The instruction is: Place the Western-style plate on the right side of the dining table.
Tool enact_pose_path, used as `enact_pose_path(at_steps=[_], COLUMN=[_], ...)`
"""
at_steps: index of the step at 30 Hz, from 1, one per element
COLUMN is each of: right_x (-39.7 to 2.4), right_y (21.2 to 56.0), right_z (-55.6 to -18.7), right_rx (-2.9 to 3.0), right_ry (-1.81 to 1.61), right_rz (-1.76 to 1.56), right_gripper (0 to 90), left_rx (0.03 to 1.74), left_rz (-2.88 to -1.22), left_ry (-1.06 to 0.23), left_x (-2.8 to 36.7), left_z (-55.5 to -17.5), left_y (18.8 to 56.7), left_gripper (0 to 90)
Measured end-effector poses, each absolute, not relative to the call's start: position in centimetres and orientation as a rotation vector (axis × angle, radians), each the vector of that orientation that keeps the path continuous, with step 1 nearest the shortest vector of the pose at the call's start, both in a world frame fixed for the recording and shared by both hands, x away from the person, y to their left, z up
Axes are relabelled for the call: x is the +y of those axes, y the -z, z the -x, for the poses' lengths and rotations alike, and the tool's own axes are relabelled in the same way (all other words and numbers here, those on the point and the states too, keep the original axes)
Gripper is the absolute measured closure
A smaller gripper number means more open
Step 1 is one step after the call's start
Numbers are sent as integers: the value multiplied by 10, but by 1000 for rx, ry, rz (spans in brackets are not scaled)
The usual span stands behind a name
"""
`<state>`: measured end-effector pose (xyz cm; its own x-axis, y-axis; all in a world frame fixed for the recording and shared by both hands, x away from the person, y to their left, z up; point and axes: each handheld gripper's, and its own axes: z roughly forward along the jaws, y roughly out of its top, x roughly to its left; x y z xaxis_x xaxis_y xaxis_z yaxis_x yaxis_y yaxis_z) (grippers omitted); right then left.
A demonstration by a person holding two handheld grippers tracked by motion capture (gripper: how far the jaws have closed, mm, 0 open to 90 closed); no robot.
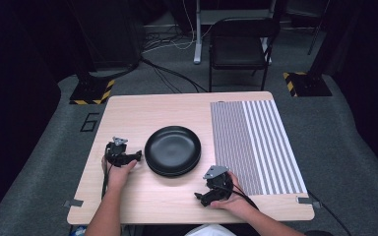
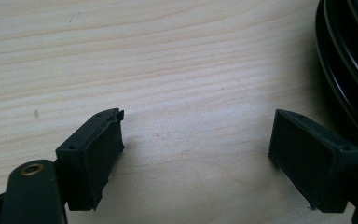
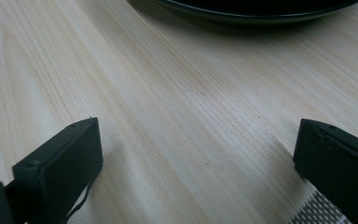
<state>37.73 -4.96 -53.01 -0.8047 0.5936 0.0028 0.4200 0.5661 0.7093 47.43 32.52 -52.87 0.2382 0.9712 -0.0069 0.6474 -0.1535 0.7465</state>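
A stack of black plates [image 1: 173,149] sits in the middle of the light wood table [image 1: 142,110]. My left gripper [image 1: 138,156] rests on the table just left of the plates, pointing at them; its jaws [image 2: 196,154] stand wide open over bare wood, with the plates' rims [image 2: 349,65] at the far right edge. My right gripper [image 1: 200,197] lies near the front edge, below and right of the plates. In the right gripper view it [image 3: 196,163] is open with nothing between its jaws, and the plate rim [image 3: 251,11] lies ahead.
A grey-and-white striped placemat [image 1: 256,145] covers the right part of the table; its corner [image 3: 317,210] shows by my right jaw. Beyond the table stand a black folding chair [image 1: 238,46], stand bases with hazard tape [image 1: 92,92] and cables on the floor.
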Motion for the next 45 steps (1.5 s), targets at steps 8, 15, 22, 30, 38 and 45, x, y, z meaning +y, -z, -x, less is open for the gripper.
enact_pose_path(at_steps=[8,15,22,30,38,45], right_x=[-50,-50,-51,-52,-52,-54], right_y=[530,530,530,529,527,521], right_z=[-377,-377,-377,-376,-374,-373], right_rx=[2561,2561,2547,2512,2509,2477], right_ry=[-1069,-1069,-1077,-1098,-1112,-1134], right_rz=[-851,-850,-841,-868,-862,-844], right_gripper=[8,8,45,146,259,308], left_rx=[1485,1496,1496,1513,1536,1554], left_rz=[-1880,-1869,-1871,-1844,-1818,-1840], left_ry=[-660,-664,-666,-680,-695,-670], left_x=[325,325,325,327,329,329], left_z=[-474,-473,-472,-470,-468,-466], left_y=[529,529,528,528,527,523], left_gripper=[174,181,195,272,374,451])
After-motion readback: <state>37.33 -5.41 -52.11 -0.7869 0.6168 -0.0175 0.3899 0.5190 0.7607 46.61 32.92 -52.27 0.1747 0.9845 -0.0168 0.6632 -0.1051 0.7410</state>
